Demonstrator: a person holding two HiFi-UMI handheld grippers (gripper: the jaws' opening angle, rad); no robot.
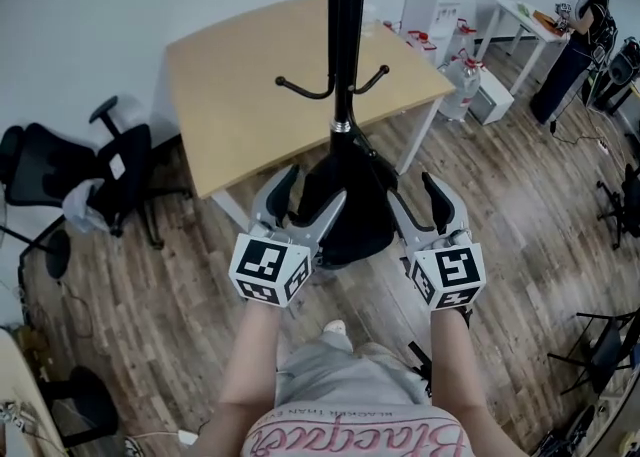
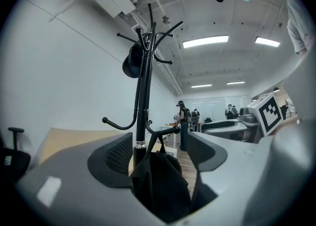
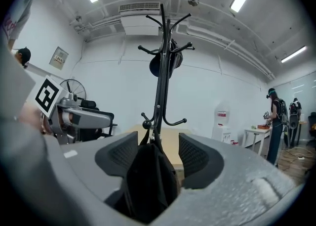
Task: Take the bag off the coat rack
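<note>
Hanging from a low hook on the coat rack (image 1: 346,35), a black bag (image 1: 352,217) rests against the pole, just below the hook ring, w/ its strap (image 2: 162,143) looped over the hook. A wooden table (image 1: 230,95) stands behind the rack.

The left gripper (image 1: 305,201) and right gripper (image 1: 416,203) flank the bag, both held level w/ jaws spread wide. Dark cloth shows between each pair of jaws, but the pads aren't pressing on it, so nothing is grasped.

Handling, as a judgement: the bag looks like soft, limp fabric, prob. light. It should fold and sag when squeezed, and swing once free. Best hold is approx. the upper body or the strap near the hook, lifting up over the hook's tip.

Count: 1 bag, 1 coat rack, 2 grippers, 1 table, plus 1 dark rounded item (image 3: 163,64) on the rack's top hooks, maybe a hat.
</note>
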